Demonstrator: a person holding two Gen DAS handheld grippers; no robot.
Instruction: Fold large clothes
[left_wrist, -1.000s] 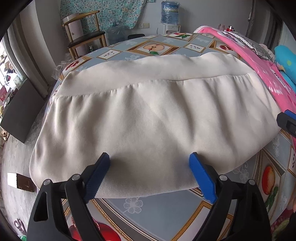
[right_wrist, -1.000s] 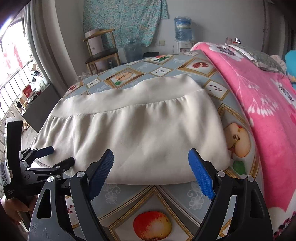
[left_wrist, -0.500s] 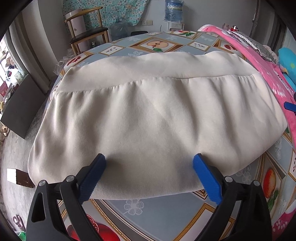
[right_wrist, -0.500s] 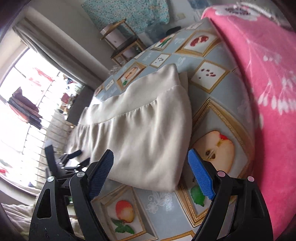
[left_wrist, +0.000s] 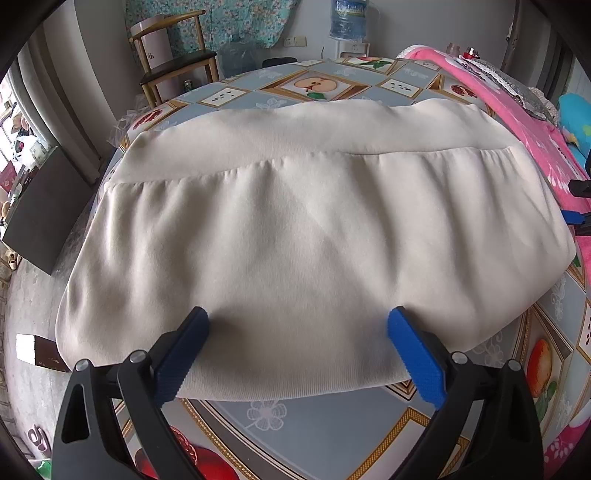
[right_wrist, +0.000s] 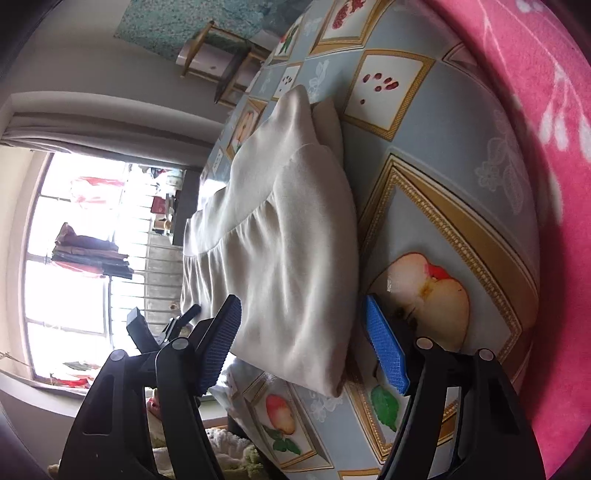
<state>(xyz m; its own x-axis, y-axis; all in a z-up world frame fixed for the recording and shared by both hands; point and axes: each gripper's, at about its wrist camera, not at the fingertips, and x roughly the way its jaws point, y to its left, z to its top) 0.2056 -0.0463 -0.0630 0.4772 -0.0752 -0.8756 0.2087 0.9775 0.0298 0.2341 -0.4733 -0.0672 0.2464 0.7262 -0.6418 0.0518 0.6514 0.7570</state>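
Fruit-patterned tablecloth (left_wrist: 325, 435) covers a table where a cream garment (left_wrist: 295, 240) lies folded flat. Left gripper (left_wrist: 295, 354) spreads wide over its near hem; right gripper (right_wrist: 303, 347), jaws just narrowing, straddles the side edge without pinching, likely preparing another fold.

- Home, a lived-in room
- fruit-print tablecloth (left_wrist: 332, 435) covers the table
- pink floral blanket (right_wrist: 546, 110) along its right edge
- wooden chair (left_wrist: 173, 62) and water-dispenser bottle (left_wrist: 347, 18) by the far wall
- floral cloth (left_wrist: 236, 18) hung on that wall
- laundry (right_wrist: 88, 251) at the barred window
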